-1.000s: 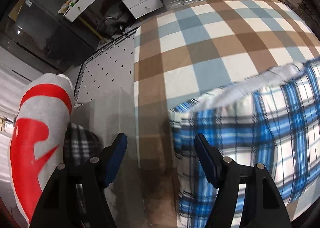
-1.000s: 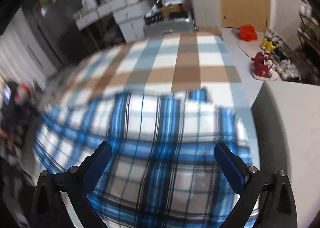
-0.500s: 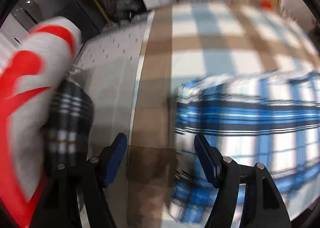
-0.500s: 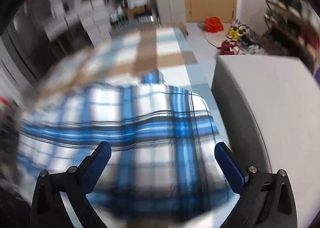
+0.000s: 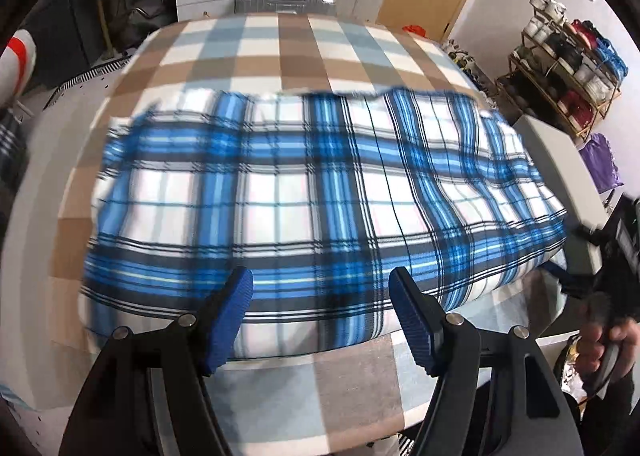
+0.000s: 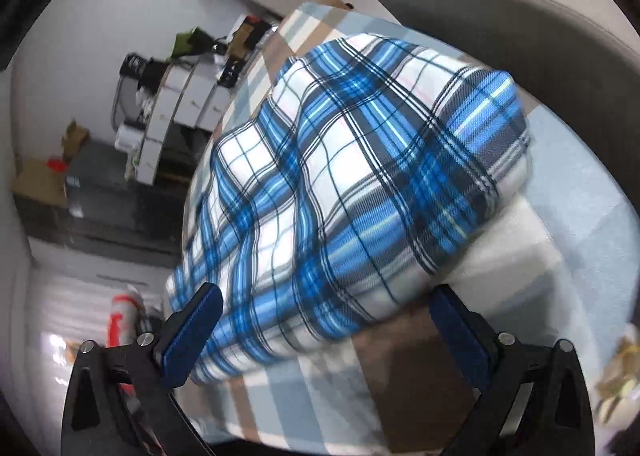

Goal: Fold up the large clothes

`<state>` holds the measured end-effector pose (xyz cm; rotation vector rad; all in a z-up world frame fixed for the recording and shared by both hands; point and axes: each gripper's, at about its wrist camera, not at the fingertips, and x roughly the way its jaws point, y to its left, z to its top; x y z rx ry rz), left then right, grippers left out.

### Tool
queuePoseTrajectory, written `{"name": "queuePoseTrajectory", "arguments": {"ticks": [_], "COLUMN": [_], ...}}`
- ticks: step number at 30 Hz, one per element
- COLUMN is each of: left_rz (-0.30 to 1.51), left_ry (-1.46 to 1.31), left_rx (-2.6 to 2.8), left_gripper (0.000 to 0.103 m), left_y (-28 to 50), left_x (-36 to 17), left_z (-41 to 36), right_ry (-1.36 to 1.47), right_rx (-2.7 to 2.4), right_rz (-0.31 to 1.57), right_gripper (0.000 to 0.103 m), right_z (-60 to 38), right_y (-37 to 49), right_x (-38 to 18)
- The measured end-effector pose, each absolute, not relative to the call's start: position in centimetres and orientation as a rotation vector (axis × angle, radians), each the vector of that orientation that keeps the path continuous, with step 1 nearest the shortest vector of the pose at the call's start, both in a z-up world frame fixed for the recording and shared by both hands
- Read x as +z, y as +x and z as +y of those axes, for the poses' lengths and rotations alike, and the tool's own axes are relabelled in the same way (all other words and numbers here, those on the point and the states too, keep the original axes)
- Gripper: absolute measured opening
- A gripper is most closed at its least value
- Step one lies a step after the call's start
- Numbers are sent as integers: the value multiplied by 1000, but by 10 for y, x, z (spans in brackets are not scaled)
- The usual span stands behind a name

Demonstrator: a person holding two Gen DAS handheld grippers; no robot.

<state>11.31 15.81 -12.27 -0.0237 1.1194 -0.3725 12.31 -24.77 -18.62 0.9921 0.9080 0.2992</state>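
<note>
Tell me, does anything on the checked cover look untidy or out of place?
Nothing is spilled or damaged. The blue plaid cloth lies folded on the checked cover, but it ripples toward its right end, so it is not quite flat there.

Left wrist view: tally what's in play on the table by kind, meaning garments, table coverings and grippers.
Blue plaid garment: 1
Checked tablecloth: 1
Grippers: 2, the left gripper with jaws open over the garment's near edge, and the right gripper at its right end
Total: 4
</note>
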Motion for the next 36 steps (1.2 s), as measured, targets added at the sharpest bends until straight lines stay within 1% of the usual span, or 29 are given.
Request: {"name": "queuePoseTrajectory", "arguments": {"ticks": [5, 11, 12, 13, 14, 17, 20, 25, 31, 36], "left_rz": [1100, 1105, 1099, 1091, 1090, 1083, 1078, 1070, 1045, 1027], "left_ry": [-5, 10, 5, 5, 17, 55, 77, 66, 106, 134], "left_rx": [-328, -356, -357, -345, -337, -329, -320, -307, -290, -289], "left_gripper": [66, 66, 66, 66, 66, 67, 67, 67, 67, 67], "left_y": [112, 111, 109, 109, 108, 107, 104, 104, 102, 101], "left_x": [-134, -146, -146, -146, -147, -145, -144, -147, -148, -150], "left_z": [151, 152, 154, 156, 155, 149, 146, 148, 146, 145], "right_ry": [965, 962, 948, 919, 886, 899, 921, 806, 531, 541], "right_rx": [282, 249, 240, 218, 194, 149, 144, 126, 70, 79], "right_rz": [901, 797, 789, 792, 812, 813, 795, 760, 705, 675], "right_gripper": [103, 103, 98, 69, 38, 20, 15, 12, 7, 7], "right_z": [-232, -219, -217, -214, -212, -218, -224, -217, -194, -196], "right_y": [142, 152, 154, 155, 158, 156, 154, 149, 144, 135], "right_x": [-181, -182, -182, -181, -182, -190, -191, -176, -148, -141]}}
